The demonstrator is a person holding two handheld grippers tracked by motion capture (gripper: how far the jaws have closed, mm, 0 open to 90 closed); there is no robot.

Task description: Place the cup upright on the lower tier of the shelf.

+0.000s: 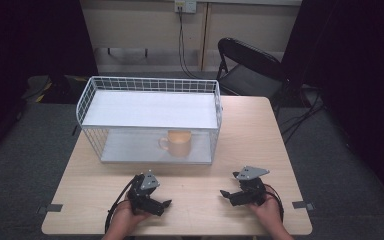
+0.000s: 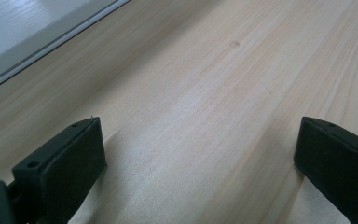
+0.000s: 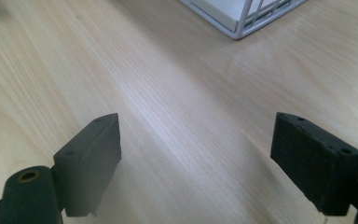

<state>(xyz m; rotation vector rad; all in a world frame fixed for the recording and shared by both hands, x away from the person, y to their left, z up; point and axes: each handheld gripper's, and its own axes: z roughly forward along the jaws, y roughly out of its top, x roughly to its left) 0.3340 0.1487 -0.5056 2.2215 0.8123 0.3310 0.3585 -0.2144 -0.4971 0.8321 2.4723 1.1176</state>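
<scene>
Both jaws of the left gripper (image 2: 200, 154) stand wide apart with only bare light wooden table (image 2: 223, 84) between them, and the jaws of the right gripper (image 3: 196, 158) are spread the same way, grasping nothing. Well ahead of both pairs of jaws, the pale orange ceramic mug (image 1: 179, 143) stands upright on the lower shelf of the white wire rack (image 1: 150, 86), under its flat white upper shelf. Each gripper rests low over the table in a hand (image 1: 126, 220), apart from the rack.

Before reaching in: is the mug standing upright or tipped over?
Upright. The mug stands on the rack's lower shelf, handle sideways.
</scene>
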